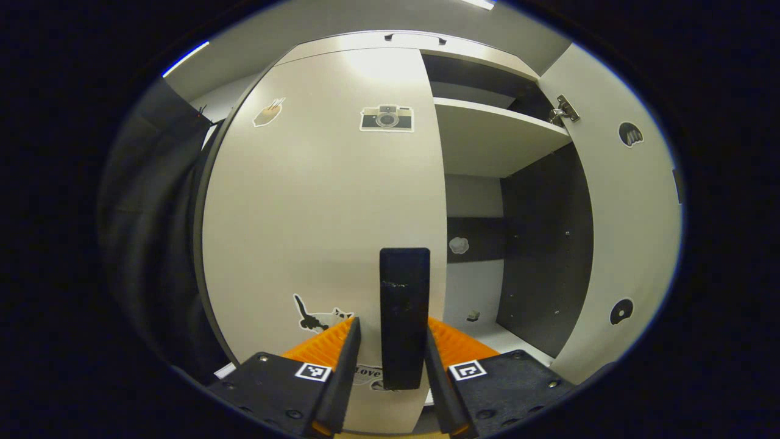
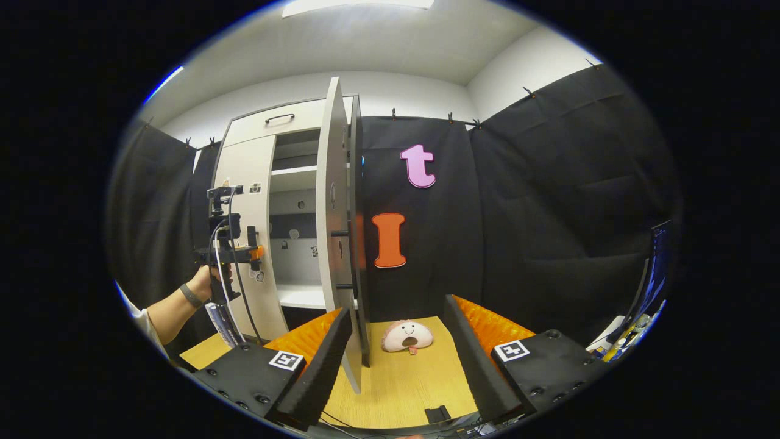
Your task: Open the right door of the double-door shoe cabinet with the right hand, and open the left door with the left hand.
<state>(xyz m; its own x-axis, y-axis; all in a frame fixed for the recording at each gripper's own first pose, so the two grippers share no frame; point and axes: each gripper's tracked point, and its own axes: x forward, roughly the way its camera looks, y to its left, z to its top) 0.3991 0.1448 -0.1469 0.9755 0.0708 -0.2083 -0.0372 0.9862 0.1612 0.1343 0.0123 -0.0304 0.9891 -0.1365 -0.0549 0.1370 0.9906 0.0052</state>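
The pale shoe cabinet's left door [image 1: 317, 201] stands closed, with stickers on it. Its black upright handle [image 1: 404, 292] sits between the fingers of my left gripper [image 1: 392, 320]; the jaws are open around it, the right finger touching and a gap on the left. The right door [image 1: 634, 213] is swung wide open, showing shelves [image 1: 493, 134] inside. In the right gripper view that open door [image 2: 335, 231] is edge-on just ahead, and my right gripper [image 2: 399, 320] is open and holds nothing. The left gripper [image 2: 253, 250] appears there too, at the left door [image 2: 247, 164], held by a hand [image 2: 201, 283].
A pink plush toy [image 2: 407, 335] lies on the wooden floor [image 2: 402, 378] beside the open door. Black cloth [image 2: 548, 213] lines the back and right. A screen [image 2: 657, 268] and clutter sit at the far right. A small black object [image 2: 437, 414] lies near me.
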